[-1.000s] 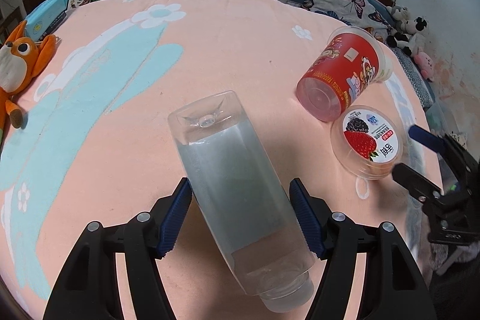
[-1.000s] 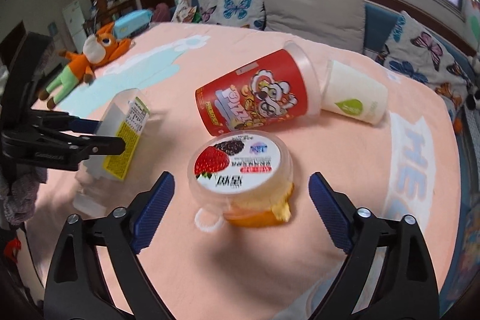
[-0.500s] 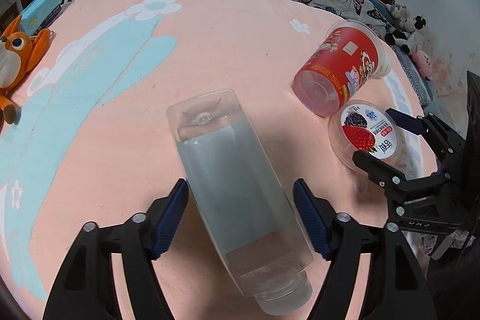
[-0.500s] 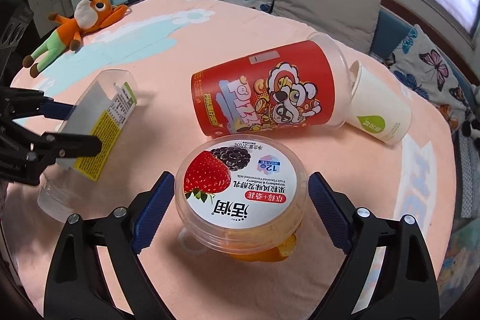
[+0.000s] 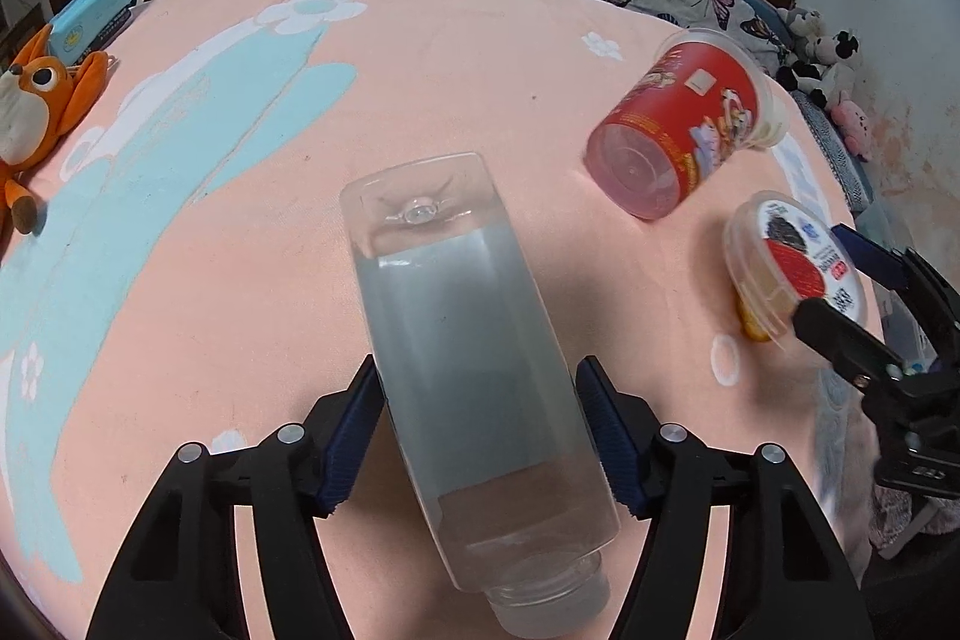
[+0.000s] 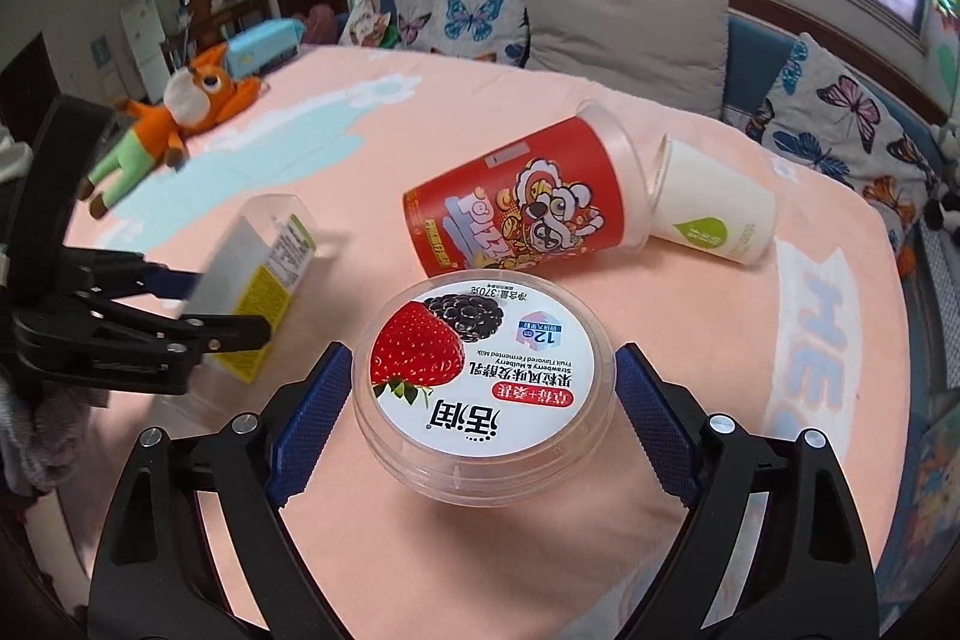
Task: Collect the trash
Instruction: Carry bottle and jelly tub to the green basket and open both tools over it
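My left gripper (image 5: 480, 430) is shut on a clear plastic bottle (image 5: 462, 340), base pointing away, held over the pink bedspread; it also shows in the right wrist view (image 6: 258, 292) with its yellow label. My right gripper (image 6: 480, 412) is shut on a round yogurt tub (image 6: 483, 376) with a strawberry lid, lifted off the spread; the tub also shows in the left wrist view (image 5: 786, 268). A red snack cup (image 6: 522, 214) lies on its side beyond it, with a white paper cup (image 6: 714, 214) at its mouth.
An orange fox plush (image 6: 180, 112) lies at the bed's left edge near a blue box (image 6: 264, 46). Butterfly pillows (image 6: 474, 16) and a grey cushion (image 6: 624, 22) line the far side. Small plush toys (image 5: 828, 58) sit at the right corner.
My right gripper has moved in around the yogurt tub, closed on it and lifted it. My left gripper kept hold of the bottle and shifted slightly.
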Demonstrator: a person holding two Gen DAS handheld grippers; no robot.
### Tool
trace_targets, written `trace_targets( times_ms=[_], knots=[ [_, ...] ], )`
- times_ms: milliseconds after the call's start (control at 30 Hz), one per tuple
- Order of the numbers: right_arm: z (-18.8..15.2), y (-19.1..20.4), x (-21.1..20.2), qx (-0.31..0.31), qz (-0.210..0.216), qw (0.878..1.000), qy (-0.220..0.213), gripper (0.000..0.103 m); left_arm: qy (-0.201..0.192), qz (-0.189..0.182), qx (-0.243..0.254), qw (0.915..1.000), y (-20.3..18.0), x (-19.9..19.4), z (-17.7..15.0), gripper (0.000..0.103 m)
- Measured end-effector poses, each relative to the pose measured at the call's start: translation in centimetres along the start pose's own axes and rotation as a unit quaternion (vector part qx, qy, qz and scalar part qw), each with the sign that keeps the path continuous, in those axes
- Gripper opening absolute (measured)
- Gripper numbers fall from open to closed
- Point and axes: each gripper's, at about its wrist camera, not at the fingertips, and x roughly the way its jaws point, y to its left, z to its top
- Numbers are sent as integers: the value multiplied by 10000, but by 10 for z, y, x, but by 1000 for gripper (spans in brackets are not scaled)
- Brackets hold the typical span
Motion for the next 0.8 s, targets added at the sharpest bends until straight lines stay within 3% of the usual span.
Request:
trace_targets(
  times_ms=[333,800],
  knots=[
    [-38,-4,-57,368,-120,9990,-226,87,-247,-340,309,9986,-27,-33,-21,60],
    [-109,-33,-139,1033,-730,9907,-500,87,-351,-993,1150,9878,-115,-63,-54,59]
  ],
)
